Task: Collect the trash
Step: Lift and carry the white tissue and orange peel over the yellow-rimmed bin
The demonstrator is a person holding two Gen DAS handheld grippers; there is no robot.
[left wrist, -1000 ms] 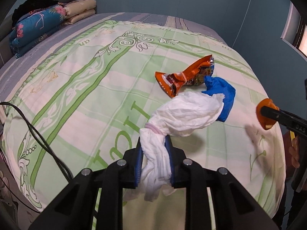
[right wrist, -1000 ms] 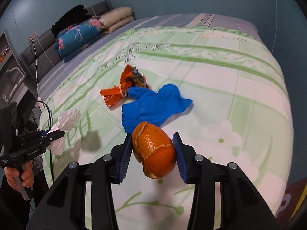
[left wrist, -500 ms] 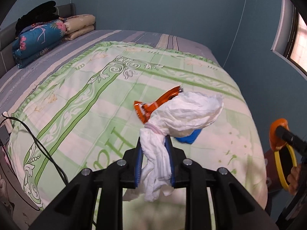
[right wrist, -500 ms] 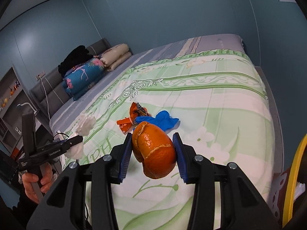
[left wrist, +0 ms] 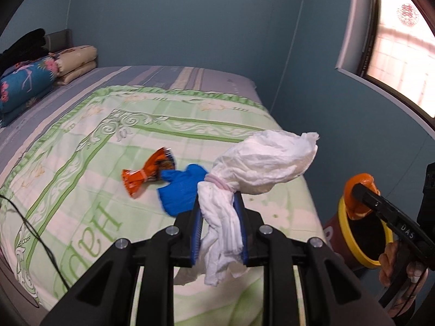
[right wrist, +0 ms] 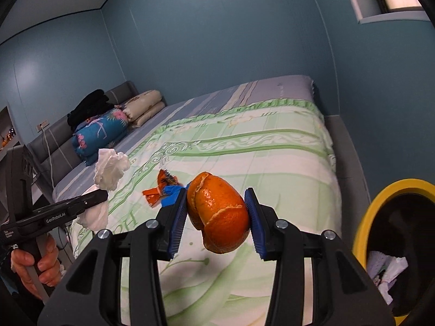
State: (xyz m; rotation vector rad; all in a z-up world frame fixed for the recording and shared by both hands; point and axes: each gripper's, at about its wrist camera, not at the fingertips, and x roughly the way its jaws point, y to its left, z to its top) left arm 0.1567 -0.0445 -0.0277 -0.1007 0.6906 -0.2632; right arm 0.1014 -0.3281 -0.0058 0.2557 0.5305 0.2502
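My left gripper is shut on a crumpled white tissue wad tied with a band, held up over the bed. My right gripper is shut on a piece of orange peel; the left wrist view shows that orange peel just above a bin. The yellow-rimmed trash bin stands at the bed's corner with some trash inside, and its yellow rim is low on the right in the left wrist view. An orange snack wrapper and a blue glove lie on the green bedspread.
The bed fills the middle; folded quilts and pillows are stacked at its head. A black cable runs along the left edge. Blue walls close in behind, with a window at the right. A hand grips the left tool.
Both grippers have pulled back from the bed and risen, each keeping its load. The bin has come into view, and the orange peel now hangs over its rim.
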